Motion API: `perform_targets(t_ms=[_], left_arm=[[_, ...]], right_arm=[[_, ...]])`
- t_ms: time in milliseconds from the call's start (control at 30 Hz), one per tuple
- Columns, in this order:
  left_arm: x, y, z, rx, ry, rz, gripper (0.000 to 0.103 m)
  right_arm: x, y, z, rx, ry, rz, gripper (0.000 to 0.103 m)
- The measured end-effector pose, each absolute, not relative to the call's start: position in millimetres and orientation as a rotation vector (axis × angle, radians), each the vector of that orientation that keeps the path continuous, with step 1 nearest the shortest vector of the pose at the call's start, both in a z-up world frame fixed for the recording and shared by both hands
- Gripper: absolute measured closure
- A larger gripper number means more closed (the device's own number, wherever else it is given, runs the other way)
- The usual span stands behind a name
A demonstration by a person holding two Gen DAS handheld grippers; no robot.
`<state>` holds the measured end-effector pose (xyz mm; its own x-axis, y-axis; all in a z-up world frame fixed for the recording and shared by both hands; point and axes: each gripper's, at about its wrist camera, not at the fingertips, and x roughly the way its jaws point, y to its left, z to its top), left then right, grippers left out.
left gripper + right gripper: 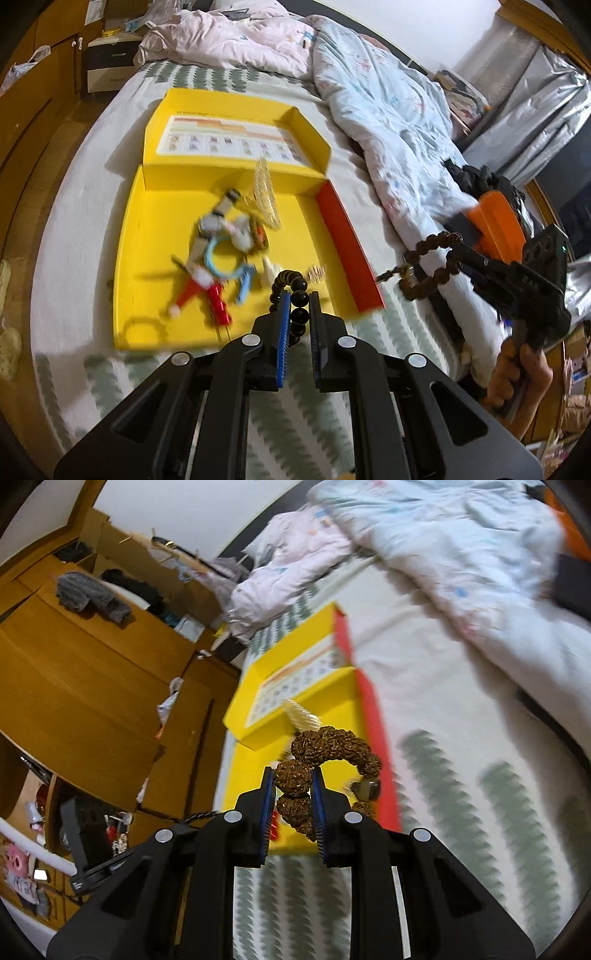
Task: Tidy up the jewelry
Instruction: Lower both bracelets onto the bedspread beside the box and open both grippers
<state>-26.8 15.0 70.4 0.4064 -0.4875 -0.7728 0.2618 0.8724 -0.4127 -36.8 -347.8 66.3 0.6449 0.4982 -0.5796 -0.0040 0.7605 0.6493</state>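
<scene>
We clamp a black bead bracelet [295,299] in our left gripper [298,295] above the near edge of the yellow box [140,258] and a brown knobbly bracelet [314,760] in our right gripper [293,775] just right of the box. Only the left view shows the jewelry pile [225,243] inside the box; only the right view shows the wooden cabinets [92,657] left of it.

One yellow box [133,258], two bead bracelets, two quilts, two grippers
</scene>
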Motion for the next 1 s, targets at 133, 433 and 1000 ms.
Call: perform_targets(t_ms=[133,433,1000], left_arm=[[-62.6,10.3,54.3,-0.231,1.088,-0.513,0.093],[-79.6,2.3,-10.6,-0.221,1.236,-0.503,0.093],[-47.9,31.6,-71.4,-0.066,1.315,-0.258,0.093]], right_arm=[[-75.5,-376.6,57.9,0.635,0.826,0.218,0.082],[-81.4,-397.8,-1.8,0.595,0.957,0.032,0.083],[7.0,-368.6,-64.8,0.545,1.132,-0.005,0.078]])
